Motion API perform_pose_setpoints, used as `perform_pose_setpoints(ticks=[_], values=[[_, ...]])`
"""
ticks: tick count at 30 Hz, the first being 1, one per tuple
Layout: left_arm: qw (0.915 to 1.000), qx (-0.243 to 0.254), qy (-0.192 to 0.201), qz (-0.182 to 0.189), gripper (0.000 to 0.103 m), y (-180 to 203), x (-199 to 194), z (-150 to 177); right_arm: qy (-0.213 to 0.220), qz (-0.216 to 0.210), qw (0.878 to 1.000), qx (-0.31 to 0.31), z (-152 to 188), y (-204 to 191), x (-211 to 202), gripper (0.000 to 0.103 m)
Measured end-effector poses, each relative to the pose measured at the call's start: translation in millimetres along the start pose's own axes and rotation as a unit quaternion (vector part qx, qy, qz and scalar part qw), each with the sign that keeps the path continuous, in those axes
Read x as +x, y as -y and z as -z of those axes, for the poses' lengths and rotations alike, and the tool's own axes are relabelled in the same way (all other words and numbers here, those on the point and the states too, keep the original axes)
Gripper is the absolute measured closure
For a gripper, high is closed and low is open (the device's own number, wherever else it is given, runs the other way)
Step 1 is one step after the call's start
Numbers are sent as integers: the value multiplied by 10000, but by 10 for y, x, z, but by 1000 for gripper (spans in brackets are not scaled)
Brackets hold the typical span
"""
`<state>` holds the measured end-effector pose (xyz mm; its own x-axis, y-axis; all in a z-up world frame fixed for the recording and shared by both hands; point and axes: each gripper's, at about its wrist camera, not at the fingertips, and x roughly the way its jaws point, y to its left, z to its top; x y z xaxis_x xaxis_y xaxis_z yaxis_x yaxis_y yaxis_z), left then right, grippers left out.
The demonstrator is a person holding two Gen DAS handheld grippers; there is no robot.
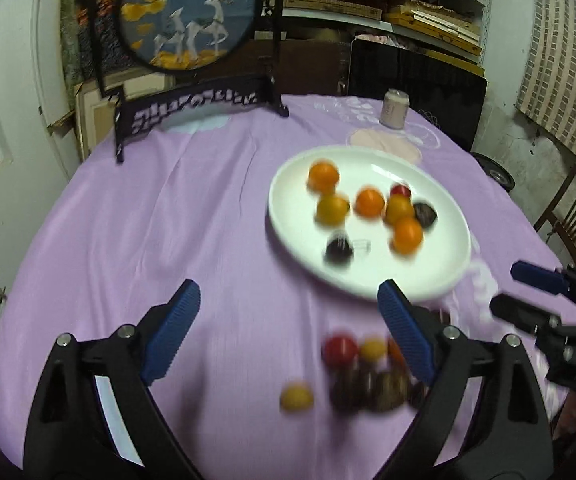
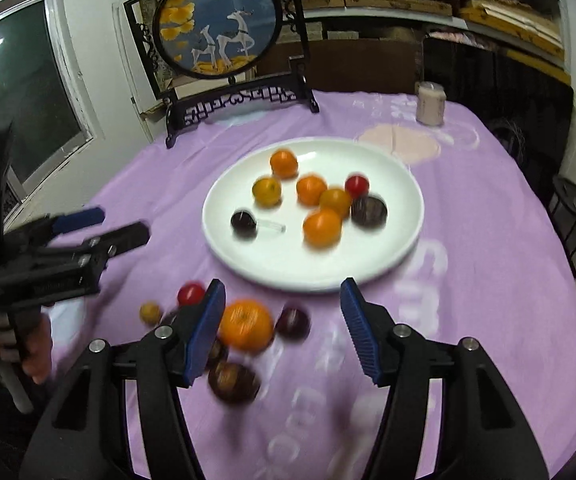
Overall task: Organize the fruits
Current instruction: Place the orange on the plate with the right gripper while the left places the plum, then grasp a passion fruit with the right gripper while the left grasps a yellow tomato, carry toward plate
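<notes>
The left gripper and right gripper are held spread wide, gripping nothing. Round fruits, showing no long axis, are seen on the white plate at centre frame; a loose orange lies below it.

Motion blur smears the fruits on the white plate, so each kind stays uncertain. The loose pile of fruits on the purple cloth is blurrier still, and the left gripper's right finger hides its far side. In the right wrist view the right gripper's left finger covers part of the big orange and a dark fruit below it. A small clear object on the plate is too faint to name
</notes>
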<state>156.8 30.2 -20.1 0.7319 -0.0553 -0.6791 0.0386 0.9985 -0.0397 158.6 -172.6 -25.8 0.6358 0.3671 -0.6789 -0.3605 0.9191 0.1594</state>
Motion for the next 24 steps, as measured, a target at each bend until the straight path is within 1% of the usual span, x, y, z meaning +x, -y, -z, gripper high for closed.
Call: perform_pose_setpoints(ticks=[4, 6, 8, 10, 14, 16, 21, 22, 23, 24], values=[[9999, -23, -141, 81, 11, -50, -128, 226, 39, 54, 9999, -127, 71, -120, -148, 43], [9999, -41, -118, -15, 11, -77, -191, 303, 41, 67, 9998, -160, 107, -160, -174, 43], [9998, -143, -131, -22, 11, -136, -237, 368, -58, 12, 9999, -151, 174, -201, -145, 43], [9996, -224, -172, -44, 11, -208, -265, 445, -284, -52, 9994, -170, 296, -252, -40, 43], [9992, -223, -292, -135, 11, -298, -273, 549, -734, -197, 9970, -176, 480, -328, 228, 43], [9991, -220, -336, -146, 11, -337, -271, 576, -891, -179, 9957, -165, 543, -343, 334, 43], [9986, -151, -452, -234, 11, -366, -231, 625, -1049, -100, 9941, -241, 606, -368, 545, 43], [9985, -126, -480, -249, 11, -360, -208, 628, -984, -82, 9947, -301, 613, -381, 555, 44], [9983, -81, -523, -258, 11, -348, -168, 637, -933, -58, 9949, -373, 619, -396, 562, 60], [9980, -39, -569, -257, 11, -331, -126, 638, -916, -9, 9948, -453, 618, -409, 572, 62]])
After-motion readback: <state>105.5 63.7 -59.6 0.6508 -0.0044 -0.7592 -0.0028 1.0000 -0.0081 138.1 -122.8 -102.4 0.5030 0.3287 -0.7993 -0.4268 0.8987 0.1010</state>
